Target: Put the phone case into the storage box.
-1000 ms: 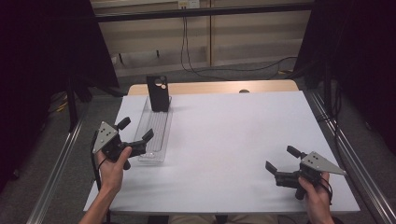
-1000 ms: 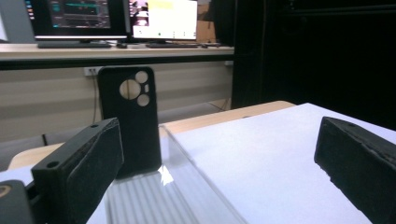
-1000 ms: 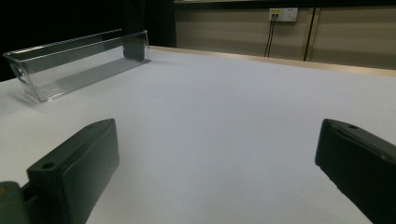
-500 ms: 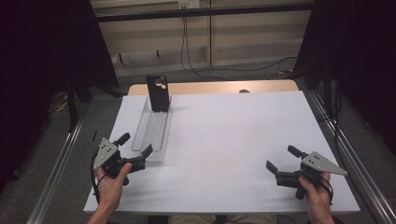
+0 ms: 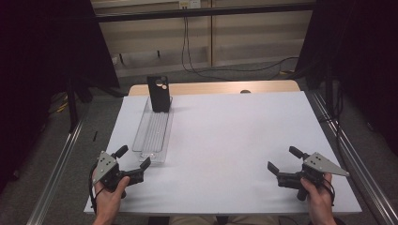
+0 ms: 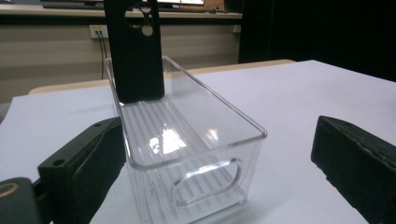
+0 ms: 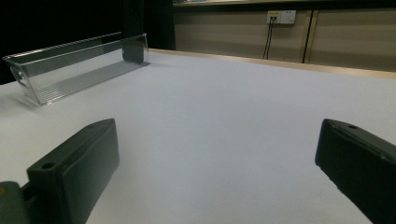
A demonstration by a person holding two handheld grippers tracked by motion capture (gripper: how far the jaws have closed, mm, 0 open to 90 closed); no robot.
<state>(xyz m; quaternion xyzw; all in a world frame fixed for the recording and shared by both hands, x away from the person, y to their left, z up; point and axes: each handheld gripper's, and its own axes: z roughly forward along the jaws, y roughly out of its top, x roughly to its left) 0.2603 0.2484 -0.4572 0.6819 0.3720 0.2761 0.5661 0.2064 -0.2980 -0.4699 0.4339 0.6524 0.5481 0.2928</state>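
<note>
A long clear plastic tray (image 5: 153, 131) lies lengthwise on the left of the white table (image 5: 234, 136). A black phone case (image 5: 158, 93) stands upright at its far end. My left gripper (image 5: 133, 158) rests open near the table's front left corner, just short of the tray's near end. In the left gripper view the tray's near wall (image 6: 196, 182) sits between the wide-apart jaws, with the phone case (image 6: 135, 51) behind it. My right gripper (image 5: 281, 161) sits open at the front right, nothing between its jaws. The right gripper view shows the tray (image 7: 70, 70) far off to the left.
Metal rails (image 5: 56, 178) run along both sides of the table. A wooden strip (image 5: 216, 88) borders its far edge, and cables (image 5: 197, 56) hang down the wall behind. Black curtains flank the scene.
My left gripper has drawn back toward the person and lowered, from beside the tray's near end to the front left corner. The right gripper has stayed put.
</note>
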